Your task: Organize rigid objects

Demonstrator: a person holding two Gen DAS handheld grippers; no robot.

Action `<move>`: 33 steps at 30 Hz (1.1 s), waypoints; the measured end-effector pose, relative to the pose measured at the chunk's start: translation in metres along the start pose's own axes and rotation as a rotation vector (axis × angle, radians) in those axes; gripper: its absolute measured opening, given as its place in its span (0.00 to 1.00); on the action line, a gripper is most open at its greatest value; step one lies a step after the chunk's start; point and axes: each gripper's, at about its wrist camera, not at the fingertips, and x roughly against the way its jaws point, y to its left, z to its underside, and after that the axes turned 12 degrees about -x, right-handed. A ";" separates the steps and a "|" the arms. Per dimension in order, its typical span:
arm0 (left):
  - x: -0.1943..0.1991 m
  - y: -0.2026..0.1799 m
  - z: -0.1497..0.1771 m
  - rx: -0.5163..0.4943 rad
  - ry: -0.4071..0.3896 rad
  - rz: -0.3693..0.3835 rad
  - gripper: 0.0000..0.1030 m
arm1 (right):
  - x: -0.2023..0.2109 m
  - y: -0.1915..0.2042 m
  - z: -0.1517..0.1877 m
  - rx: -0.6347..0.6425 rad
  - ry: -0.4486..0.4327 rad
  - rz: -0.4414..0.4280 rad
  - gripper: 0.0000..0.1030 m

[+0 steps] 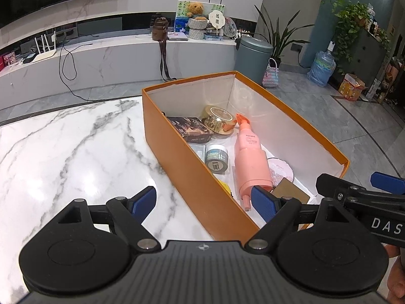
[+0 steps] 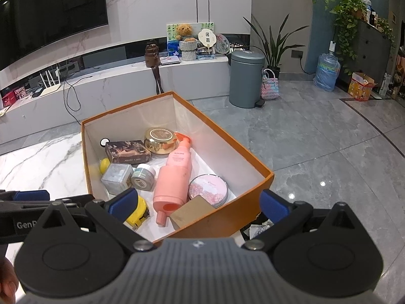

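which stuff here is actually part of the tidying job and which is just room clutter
Part of the job:
orange box
pink pump bottle
gold tin
photo card box
small grey jar
yellow tape measure
pink round compact

Just lying about:
grey bin
teddy bear
potted plant
water jug

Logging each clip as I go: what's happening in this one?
A person holds two handheld grippers over an orange box on a marble table. The left gripper and the right gripper are both open and empty. The box already contains a pink pump bottle, a gold jar, a dark card box, a yellow tape measure and other small items.
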 end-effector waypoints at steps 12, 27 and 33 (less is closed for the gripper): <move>-0.002 -0.001 0.001 0.002 0.002 -0.001 0.96 | -0.001 0.000 0.001 0.003 0.004 0.003 0.98; -0.002 -0.001 0.001 0.002 0.003 -0.001 0.96 | -0.001 0.001 0.001 0.004 0.004 0.004 0.97; -0.005 -0.002 0.004 0.002 0.007 -0.004 0.96 | -0.002 0.000 0.002 0.002 0.008 0.006 0.98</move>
